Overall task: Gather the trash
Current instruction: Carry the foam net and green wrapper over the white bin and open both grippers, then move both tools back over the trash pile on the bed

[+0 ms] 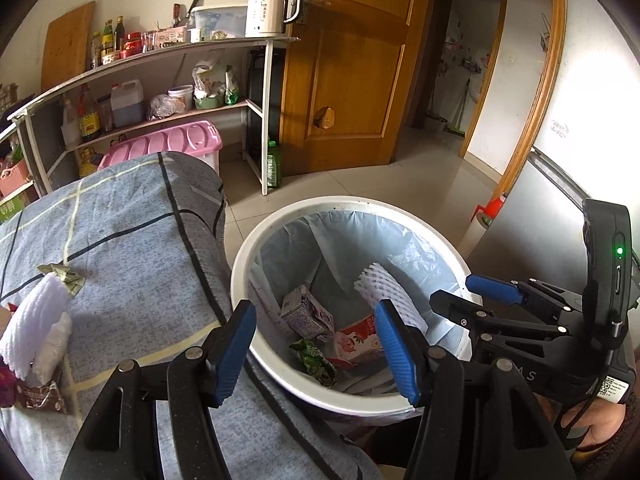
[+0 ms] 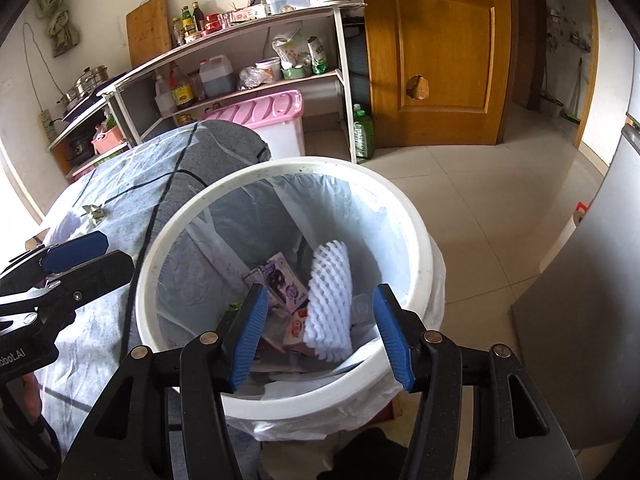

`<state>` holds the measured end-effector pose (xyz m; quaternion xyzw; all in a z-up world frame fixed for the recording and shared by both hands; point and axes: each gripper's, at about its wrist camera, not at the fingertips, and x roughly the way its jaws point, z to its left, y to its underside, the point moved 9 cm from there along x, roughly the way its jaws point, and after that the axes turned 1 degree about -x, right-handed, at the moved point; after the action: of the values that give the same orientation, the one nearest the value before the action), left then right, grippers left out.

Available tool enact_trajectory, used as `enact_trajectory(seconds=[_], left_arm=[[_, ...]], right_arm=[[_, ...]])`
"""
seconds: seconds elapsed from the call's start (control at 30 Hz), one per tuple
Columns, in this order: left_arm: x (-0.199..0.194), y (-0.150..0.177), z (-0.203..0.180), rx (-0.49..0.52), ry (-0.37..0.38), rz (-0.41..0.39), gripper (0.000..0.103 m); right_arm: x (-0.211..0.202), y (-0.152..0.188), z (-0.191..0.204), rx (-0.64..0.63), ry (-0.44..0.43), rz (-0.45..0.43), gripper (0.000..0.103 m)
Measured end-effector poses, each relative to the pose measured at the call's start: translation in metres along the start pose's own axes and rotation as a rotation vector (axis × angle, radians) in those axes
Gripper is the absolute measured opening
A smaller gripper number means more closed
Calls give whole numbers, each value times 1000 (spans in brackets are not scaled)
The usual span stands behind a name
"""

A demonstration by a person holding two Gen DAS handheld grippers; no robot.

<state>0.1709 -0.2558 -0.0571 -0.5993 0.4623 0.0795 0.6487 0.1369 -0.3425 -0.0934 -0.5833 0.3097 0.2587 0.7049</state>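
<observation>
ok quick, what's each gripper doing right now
left gripper: open, holding nothing, over the bin.
right gripper: open, holding nothing, over the same bin.

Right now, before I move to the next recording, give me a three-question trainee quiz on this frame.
1. True or false: the white foam net lies inside the bin.
2. What does the right claw hold? A) carton B) nothing C) wrapper
3. Where is the green crumpled wrapper outside the bin: floor or cloth-covered table?

Key: 1 true; 2 B, both it and the left claw are open; 3 table.
</observation>
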Motion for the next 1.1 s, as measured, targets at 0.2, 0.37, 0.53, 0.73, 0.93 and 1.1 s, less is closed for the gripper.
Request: enact_trajectory(seconds=[0.2, 0.37, 0.53, 0.73, 0.93, 1.1], left_arm=[[-24, 5, 19, -30, -23, -30, 61], [-47, 11, 43, -60, -68, -62, 61], [-71, 17, 74, -85, -135, -97, 61], [-99, 31, 123, -162, -202, -115, 61], [-123, 46, 169, -231, -263, -128, 61], [-138, 58, 206, -284, -312, -131, 61]], right_arm=[[-11, -4, 23, -26, -35, -30, 56], [-17, -8, 51, -58, -76, -52, 56], [-18, -10, 83, -104, -125, -65, 56], [-13, -12, 126, -175, -178, -62, 56], [-7, -14, 168, -232, -230, -60, 56], [-1, -16, 206, -294, -272, -57, 56]])
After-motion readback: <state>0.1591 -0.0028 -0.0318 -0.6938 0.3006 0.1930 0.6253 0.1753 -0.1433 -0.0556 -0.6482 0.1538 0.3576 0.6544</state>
